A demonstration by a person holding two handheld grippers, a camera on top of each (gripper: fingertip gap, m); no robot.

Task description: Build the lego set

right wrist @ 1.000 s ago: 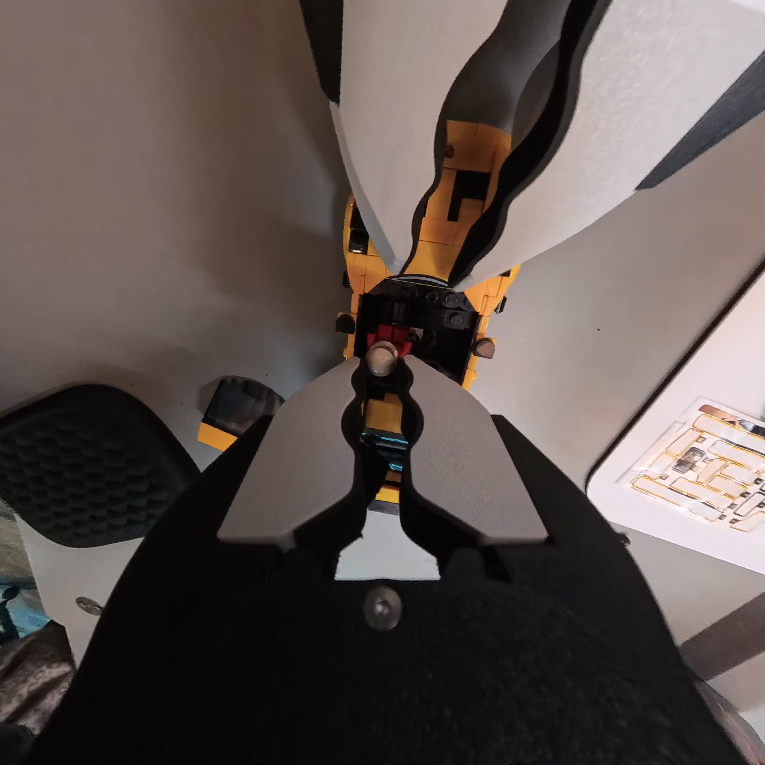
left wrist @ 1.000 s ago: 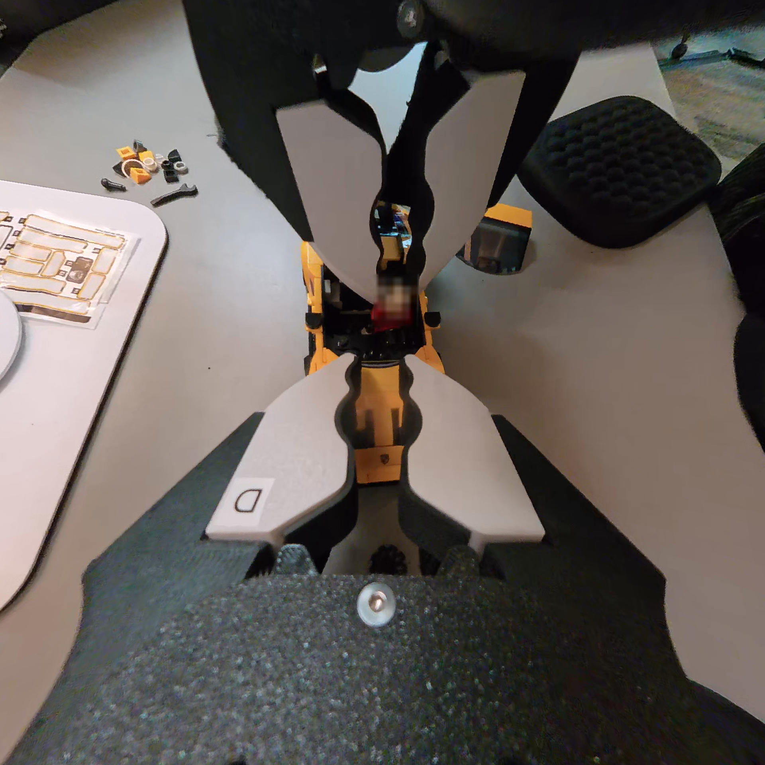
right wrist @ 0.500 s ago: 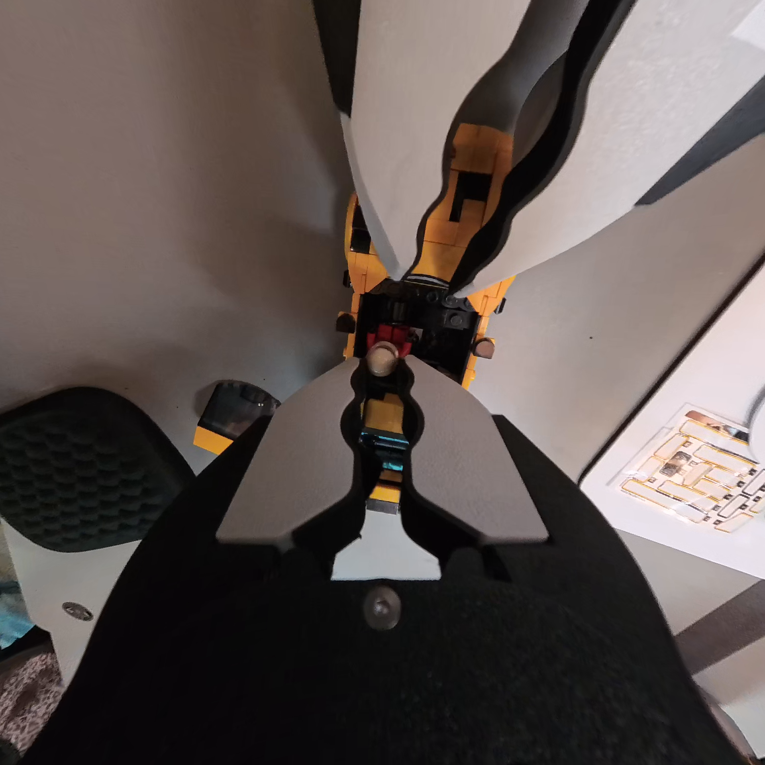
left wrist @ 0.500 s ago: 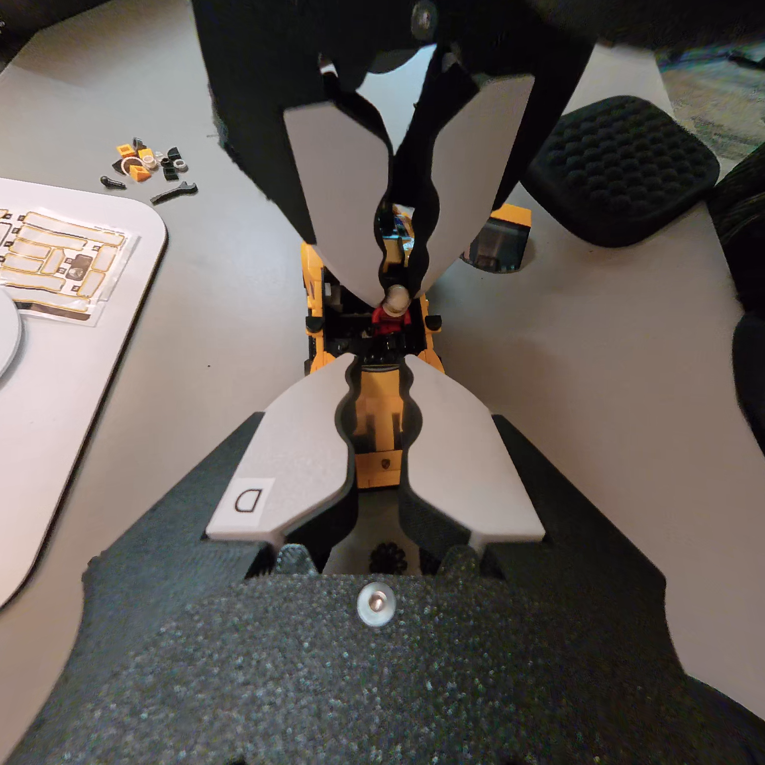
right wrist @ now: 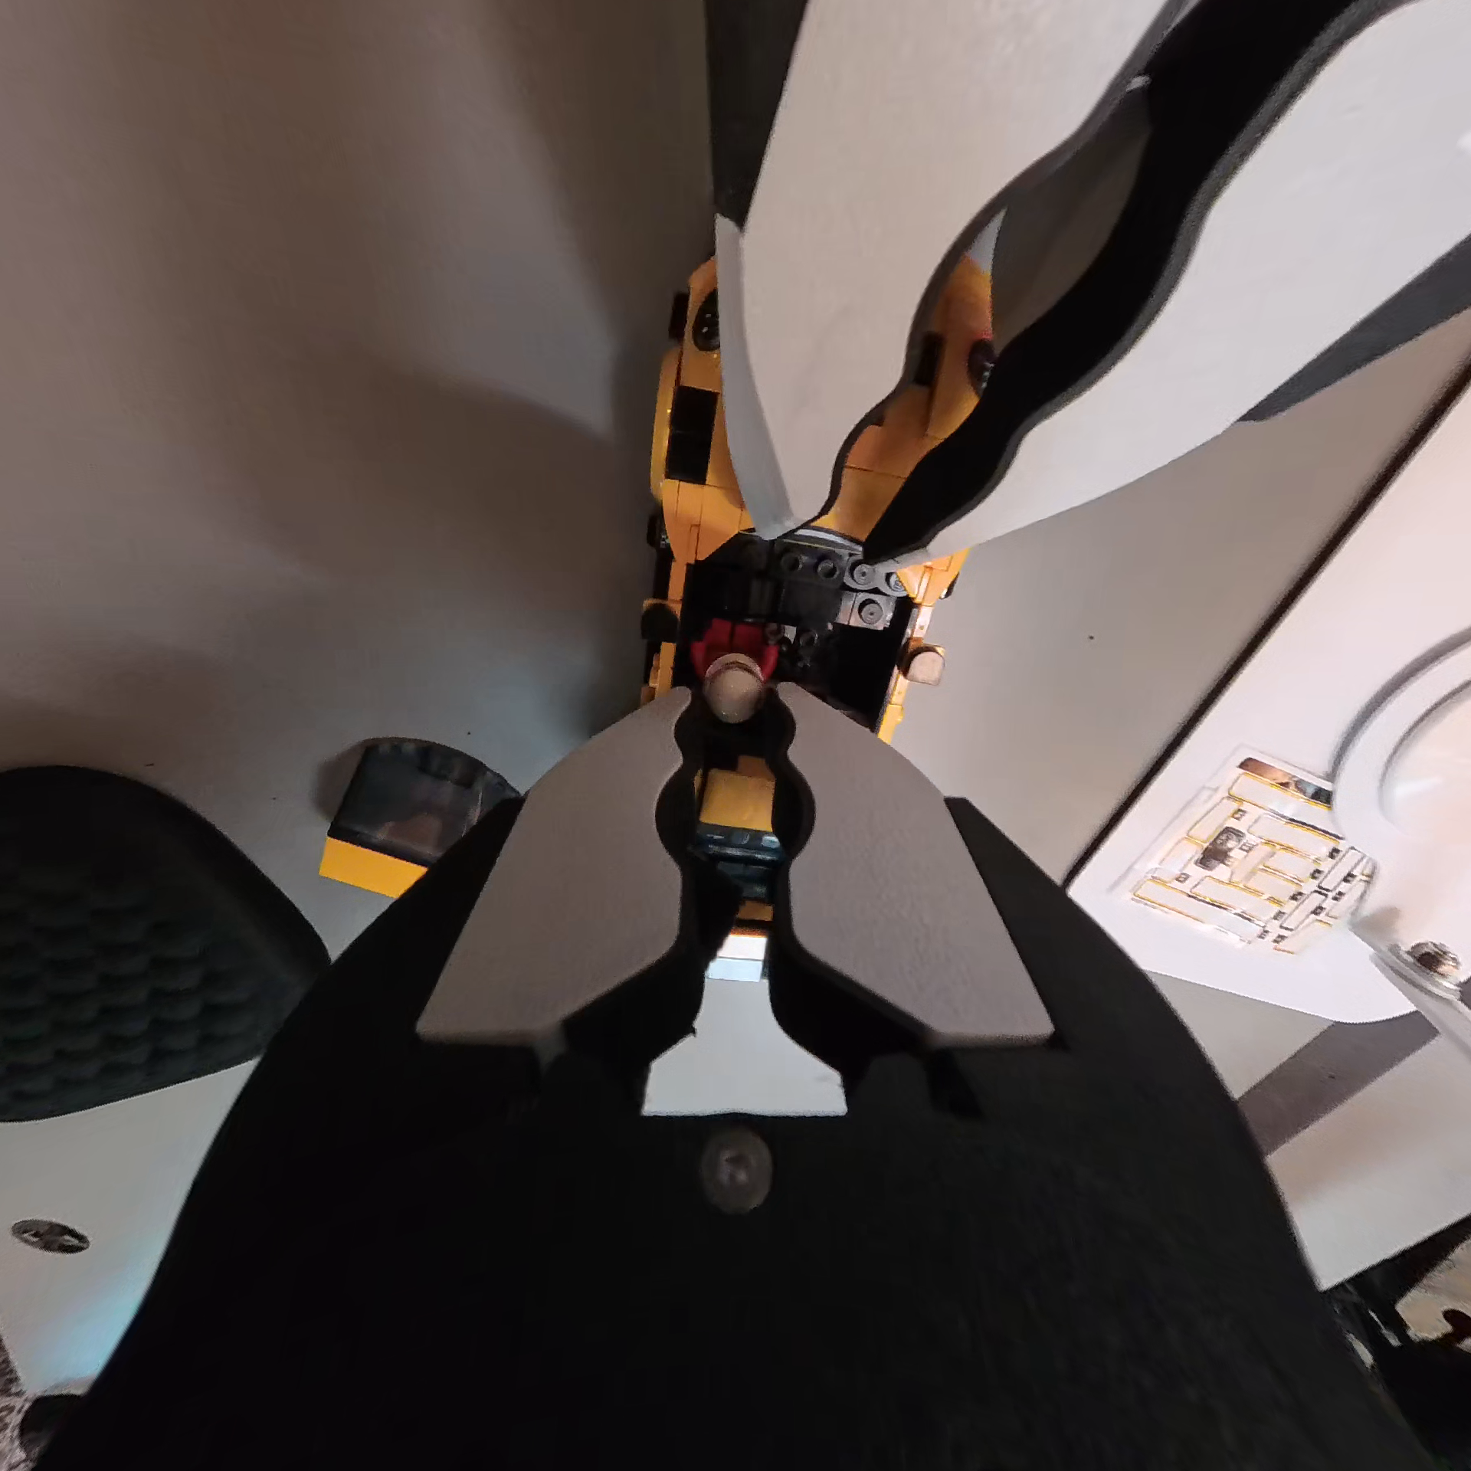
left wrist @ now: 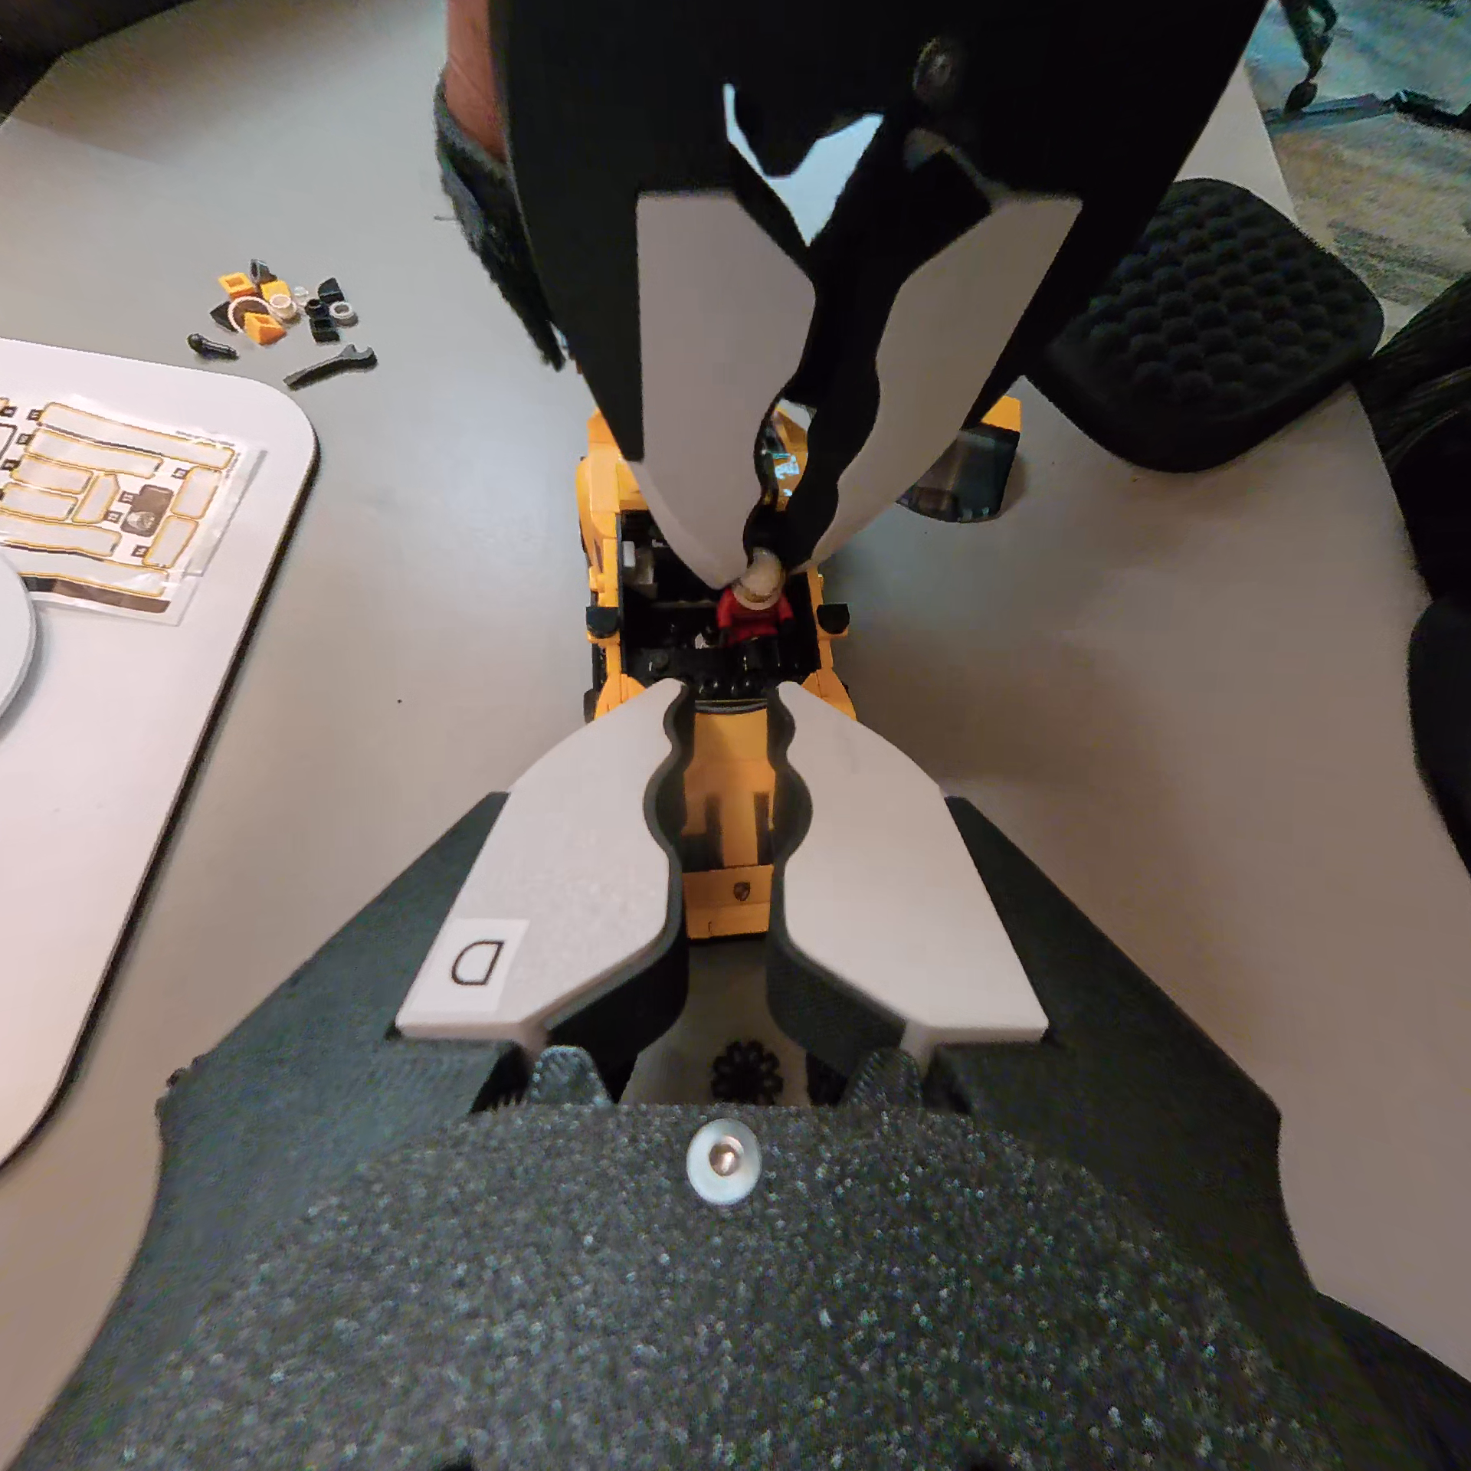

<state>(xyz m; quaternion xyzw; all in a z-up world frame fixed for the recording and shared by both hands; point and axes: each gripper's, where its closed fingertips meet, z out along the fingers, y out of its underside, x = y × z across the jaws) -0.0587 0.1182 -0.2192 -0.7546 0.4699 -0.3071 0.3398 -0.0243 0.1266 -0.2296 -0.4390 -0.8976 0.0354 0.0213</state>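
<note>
A yellow lego car (left wrist: 728, 796) stands on the grey table, with an open black cockpit. My left gripper (left wrist: 728, 700) is shut on the car's front hood and also shows in the right wrist view (right wrist: 832, 533). A minifigure (left wrist: 752, 617) with a red torso and a pale head sits in the cockpit. My right gripper (right wrist: 734, 700) comes from the far side and is shut on the minifigure's head (right wrist: 732, 692). It shows in the left wrist view (left wrist: 764, 569) above the cockpit. The car's rear is hidden behind it.
A yellow and dark see-through canopy piece (left wrist: 967, 470) lies beside the car. Several small loose pieces (left wrist: 278, 314) lie at the far left. A sticker sheet (left wrist: 103, 493) rests on a white board (left wrist: 119, 716). A black honeycomb pad (left wrist: 1210, 334) is at the far right. Spacing between my two grippers at the tips: around 4 centimeters.
My right gripper has tilted up and its body has risen, while its tips stay on the minifigure's head. My left gripper and the car have not moved.
</note>
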